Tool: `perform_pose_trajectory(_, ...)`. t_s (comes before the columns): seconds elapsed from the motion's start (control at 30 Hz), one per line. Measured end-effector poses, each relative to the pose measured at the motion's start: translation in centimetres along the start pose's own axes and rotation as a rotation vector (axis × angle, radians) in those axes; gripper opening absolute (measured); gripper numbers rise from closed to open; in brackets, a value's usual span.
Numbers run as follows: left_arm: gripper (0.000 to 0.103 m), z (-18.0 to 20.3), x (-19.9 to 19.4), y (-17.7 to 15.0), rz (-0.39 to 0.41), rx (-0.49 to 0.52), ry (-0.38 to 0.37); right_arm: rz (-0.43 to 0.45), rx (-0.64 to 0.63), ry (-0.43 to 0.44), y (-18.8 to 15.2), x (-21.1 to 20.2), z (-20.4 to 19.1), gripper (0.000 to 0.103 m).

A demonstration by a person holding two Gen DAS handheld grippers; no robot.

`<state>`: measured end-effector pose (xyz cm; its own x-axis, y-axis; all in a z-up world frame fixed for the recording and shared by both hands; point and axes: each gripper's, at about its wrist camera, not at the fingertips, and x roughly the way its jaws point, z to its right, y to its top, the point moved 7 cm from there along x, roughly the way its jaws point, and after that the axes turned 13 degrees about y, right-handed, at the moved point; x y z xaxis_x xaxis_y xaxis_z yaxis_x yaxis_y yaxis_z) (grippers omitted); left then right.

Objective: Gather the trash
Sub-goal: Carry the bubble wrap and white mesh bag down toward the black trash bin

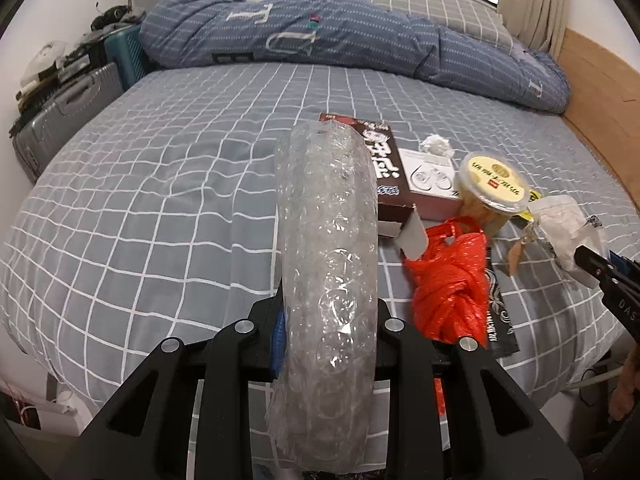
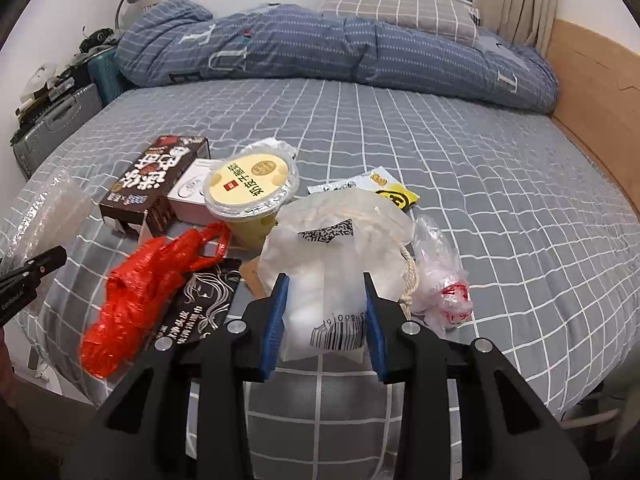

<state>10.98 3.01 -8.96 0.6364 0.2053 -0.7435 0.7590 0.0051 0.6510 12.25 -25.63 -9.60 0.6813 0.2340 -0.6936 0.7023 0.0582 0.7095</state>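
Note:
My left gripper (image 1: 330, 308) is shut on a roll of clear bubble wrap (image 1: 328, 264) and holds it above the bed. My right gripper (image 2: 325, 316) is closed around a white paper bag (image 2: 332, 264) with a barcode, at the near edge of the bed. Trash lies on the checked sheet: a red plastic bag (image 2: 140, 284), a brown carton (image 2: 154, 184), a yellow-lidded cup (image 2: 250, 184), a black sachet (image 2: 200, 304), a yellow packet (image 2: 384, 192) and a knotted clear bag (image 2: 444, 288). The right gripper shows in the left wrist view (image 1: 592, 264).
A rolled blue quilt (image 2: 320, 48) and a checked pillow (image 2: 400, 4) lie at the far side of the bed. A wooden headboard (image 2: 592, 76) runs along the right. Suitcases (image 2: 56, 120) stand at the left.

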Motion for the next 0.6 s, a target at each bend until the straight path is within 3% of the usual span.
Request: perform_pose_trajectory(0.6,0.026,0.1,-4.3,-1.6,0.047,-0.014,-0.027,0.049,-0.014,0.012,-0.4,-3.9,-1.5,0.033)
